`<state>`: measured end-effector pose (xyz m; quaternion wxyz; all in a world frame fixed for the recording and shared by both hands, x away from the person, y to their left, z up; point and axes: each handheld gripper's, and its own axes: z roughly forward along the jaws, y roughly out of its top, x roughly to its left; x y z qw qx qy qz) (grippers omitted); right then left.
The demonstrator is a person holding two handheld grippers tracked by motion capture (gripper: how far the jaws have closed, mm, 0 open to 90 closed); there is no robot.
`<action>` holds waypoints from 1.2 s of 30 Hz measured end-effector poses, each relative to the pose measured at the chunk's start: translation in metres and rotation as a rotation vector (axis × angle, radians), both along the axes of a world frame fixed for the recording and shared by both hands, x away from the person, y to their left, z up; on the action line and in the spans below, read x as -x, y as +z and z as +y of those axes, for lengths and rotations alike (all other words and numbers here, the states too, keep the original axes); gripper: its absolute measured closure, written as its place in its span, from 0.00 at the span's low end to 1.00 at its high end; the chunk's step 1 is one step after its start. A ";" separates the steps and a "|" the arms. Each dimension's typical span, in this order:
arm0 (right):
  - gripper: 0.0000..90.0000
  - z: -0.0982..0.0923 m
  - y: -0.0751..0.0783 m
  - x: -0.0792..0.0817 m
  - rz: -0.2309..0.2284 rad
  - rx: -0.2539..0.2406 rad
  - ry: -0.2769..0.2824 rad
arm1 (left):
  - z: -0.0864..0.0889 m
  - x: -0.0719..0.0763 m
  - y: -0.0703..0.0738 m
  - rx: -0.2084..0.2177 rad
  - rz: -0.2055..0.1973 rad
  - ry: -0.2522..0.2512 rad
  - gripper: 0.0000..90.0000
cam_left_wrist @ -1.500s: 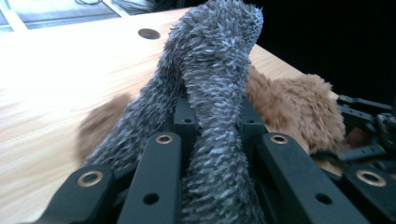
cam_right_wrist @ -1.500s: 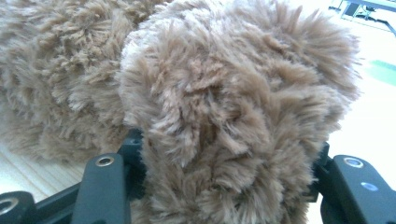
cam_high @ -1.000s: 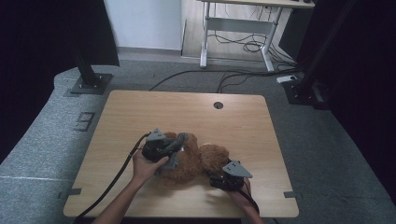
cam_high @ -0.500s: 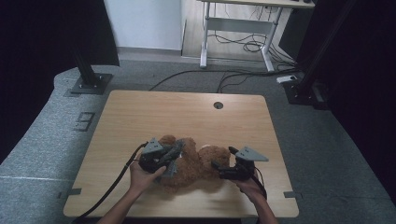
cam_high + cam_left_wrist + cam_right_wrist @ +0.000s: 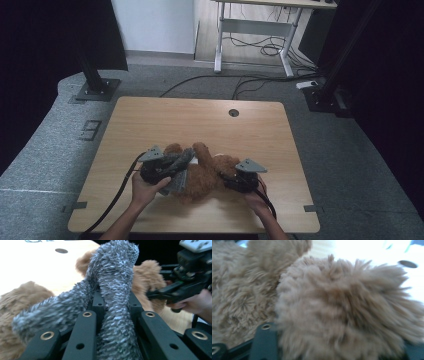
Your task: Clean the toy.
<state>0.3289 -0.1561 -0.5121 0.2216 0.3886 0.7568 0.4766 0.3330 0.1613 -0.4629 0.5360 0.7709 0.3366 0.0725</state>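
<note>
Since the earlier frames both hands have drawn back toward the near edge of the counter point(image 5: 150, 120), and the brown plush bear point(image 5: 205, 172) has come with them, from just past the middle of the wood to its near half. The right tool, beside the bear a second ago, is now in against its fur, and its jaws have just been closing with fur between them.

At the left of the high view, the left tool point(image 5: 162, 170) sits in the person's left hand point(image 5: 145, 187), its cable trailing off the near edge. It is clenched on a fuzzy grey scarf point(image 5: 177, 167) that lies against the left side of the bear. In the left gripper view the scarf point(image 5: 112, 302) runs up between the two black jaws, which press on it from both sides, then bends over toward the left; the bear's fur point(image 5: 23, 300) shows behind and beside it.

The bear lies in the middle, between the two tools and touching both, one limb raised toward the far side.

At the right, the right tool point(image 5: 240, 182), held in the right hand point(image 5: 257, 197), is pushed into the bear's right end. In the right gripper view a blurred mound of fur point(image 5: 342, 315) lies across the jaws; whether the pads actually press on it I cannot tell.
</note>
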 end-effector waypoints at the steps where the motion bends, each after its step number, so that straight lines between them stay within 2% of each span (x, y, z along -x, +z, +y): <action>1: 0.45 0.002 0.000 -0.002 -0.010 -0.004 -0.020 | 0.000 -0.002 0.004 -0.007 -0.008 0.005 0.83; 2: 0.47 0.005 -0.001 -0.008 -0.033 -0.006 -0.059 | 0.000 -0.004 0.005 -0.011 -0.012 0.012 0.83; 4: 0.48 0.009 -0.002 -0.017 -0.073 0.001 -0.092 | -0.001 -0.012 0.007 -0.014 -0.016 0.031 0.83; 9: 0.49 0.016 -0.003 -0.043 -0.127 -0.013 -0.144 | -0.006 -0.043 0.008 -0.010 0.004 0.077 0.82; 12: 0.49 0.017 -0.005 -0.045 -0.146 -0.018 -0.125 | -0.009 -0.059 0.007 -0.010 0.030 0.092 0.82; 13: 0.49 0.017 -0.006 -0.044 -0.155 -0.015 -0.122 | -0.010 -0.064 0.007 0.004 0.044 0.098 0.82; 14: 0.49 0.016 -0.008 -0.041 -0.162 -0.014 -0.113 | -0.010 -0.067 0.006 0.019 0.058 0.096 0.82; 16: 0.48 0.012 -0.011 -0.035 -0.170 -0.015 -0.093 | -0.015 -0.072 0.004 0.008 0.086 0.076 0.82; 20: 0.47 0.005 -0.015 -0.028 -0.184 -0.018 -0.062 | -0.021 -0.072 0.002 -0.017 0.108 0.065 0.83; 24: 0.46 0.003 -0.015 -0.025 -0.182 -0.022 -0.040 | -0.022 -0.069 -0.002 -0.064 0.127 0.055 0.84; 27: 0.42 0.001 -0.015 -0.025 -0.164 -0.036 -0.024 | -0.021 -0.065 -0.008 -0.063 0.136 0.053 0.85; 30: 0.30 -0.002 -0.011 -0.023 -0.125 -0.061 -0.015 | -0.019 -0.060 -0.013 -0.054 0.140 0.053 0.86; 33: 0.20 -0.006 -0.005 -0.019 -0.082 -0.080 0.013 | -0.016 -0.052 -0.021 -0.026 0.144 0.052 0.86; 36: 0.16 -0.016 0.005 -0.016 -0.039 -0.131 0.045 | -0.013 -0.047 -0.025 -0.014 0.141 0.047 0.86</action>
